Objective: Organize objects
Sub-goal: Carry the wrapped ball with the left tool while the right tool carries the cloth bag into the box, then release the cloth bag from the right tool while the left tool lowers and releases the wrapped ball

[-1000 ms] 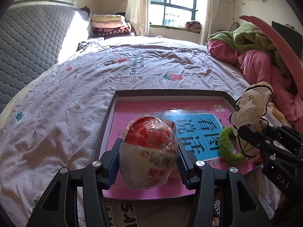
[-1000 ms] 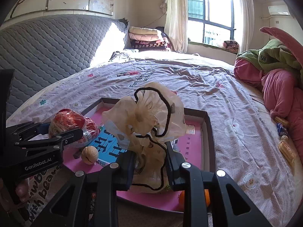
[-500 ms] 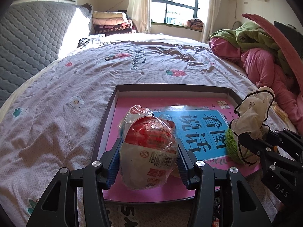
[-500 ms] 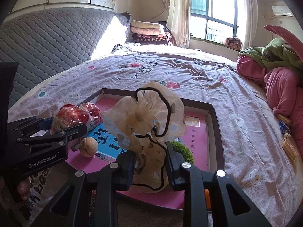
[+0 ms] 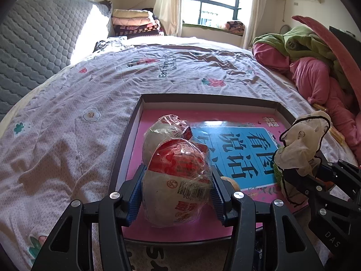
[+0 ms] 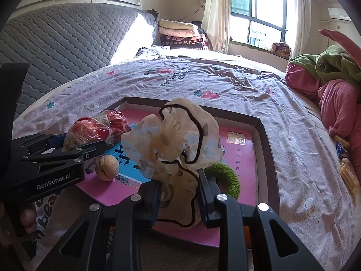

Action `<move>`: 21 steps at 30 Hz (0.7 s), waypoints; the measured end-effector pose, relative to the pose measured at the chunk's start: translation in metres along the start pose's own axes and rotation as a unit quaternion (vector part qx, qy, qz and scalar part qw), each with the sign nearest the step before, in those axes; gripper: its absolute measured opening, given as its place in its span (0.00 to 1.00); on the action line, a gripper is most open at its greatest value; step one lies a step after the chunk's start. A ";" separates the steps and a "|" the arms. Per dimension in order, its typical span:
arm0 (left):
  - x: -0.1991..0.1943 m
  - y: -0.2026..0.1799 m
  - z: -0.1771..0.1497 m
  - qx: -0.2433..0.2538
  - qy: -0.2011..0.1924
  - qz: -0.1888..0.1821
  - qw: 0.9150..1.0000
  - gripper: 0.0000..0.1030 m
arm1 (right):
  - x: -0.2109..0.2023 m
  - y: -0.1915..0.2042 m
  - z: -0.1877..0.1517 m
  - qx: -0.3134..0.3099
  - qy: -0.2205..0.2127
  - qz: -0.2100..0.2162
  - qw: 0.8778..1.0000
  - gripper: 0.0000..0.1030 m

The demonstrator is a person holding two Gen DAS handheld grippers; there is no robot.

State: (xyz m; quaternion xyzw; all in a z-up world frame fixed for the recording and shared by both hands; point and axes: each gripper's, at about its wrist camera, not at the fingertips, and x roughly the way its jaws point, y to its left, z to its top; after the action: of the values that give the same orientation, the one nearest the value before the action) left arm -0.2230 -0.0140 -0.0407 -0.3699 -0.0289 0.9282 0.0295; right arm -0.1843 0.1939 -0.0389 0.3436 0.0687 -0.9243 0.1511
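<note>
My left gripper (image 5: 176, 187) is shut on a red-and-white wrapped snack pack (image 5: 178, 180), held over the near left part of a shallow pink box (image 5: 140, 113) on the bed. A second wrapped pack (image 5: 165, 128) lies in the box just beyond it. My right gripper (image 6: 180, 187) is shut on a cream sheer scrunchie with black trim (image 6: 178, 135), held above the box's near edge. It also shows in the left wrist view (image 5: 302, 144). A walnut (image 6: 107, 168) and a green scrunchie (image 6: 227, 178) lie in the box (image 6: 264, 135).
A blue card with large characters (image 5: 243, 153) lies on the box floor. Pink and green bedding (image 5: 315, 67) is piled at the right. Small wrapped snacks (image 6: 348, 174) lie on the sheet at the right. A grey quilted headboard (image 6: 67, 45) stands at the left.
Both grippers have moved forward a little over the box with their loads still held. The second wrapped pack has come into view beyond the held one.
</note>
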 end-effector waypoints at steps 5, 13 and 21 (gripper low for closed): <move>0.000 0.001 -0.002 -0.003 0.002 -0.001 1.000 0.53 | 0.000 0.003 -0.002 -0.005 0.003 -0.001 1.000 0.30; -0.001 0.003 -0.007 -0.005 0.006 -0.001 1.000 0.53 | 0.002 0.003 -0.005 0.002 0.013 0.003 1.000 0.35; -0.006 0.001 -0.010 -0.002 0.005 -0.001 1.000 0.54 | 0.002 0.004 -0.006 0.006 0.023 0.009 1.000 0.49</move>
State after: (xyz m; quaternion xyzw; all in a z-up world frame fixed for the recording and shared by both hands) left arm -0.2116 -0.0147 -0.0442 -0.3741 -0.0312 0.9264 0.0298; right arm -0.1808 0.1911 -0.0445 0.3665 0.0637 -0.9152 0.1553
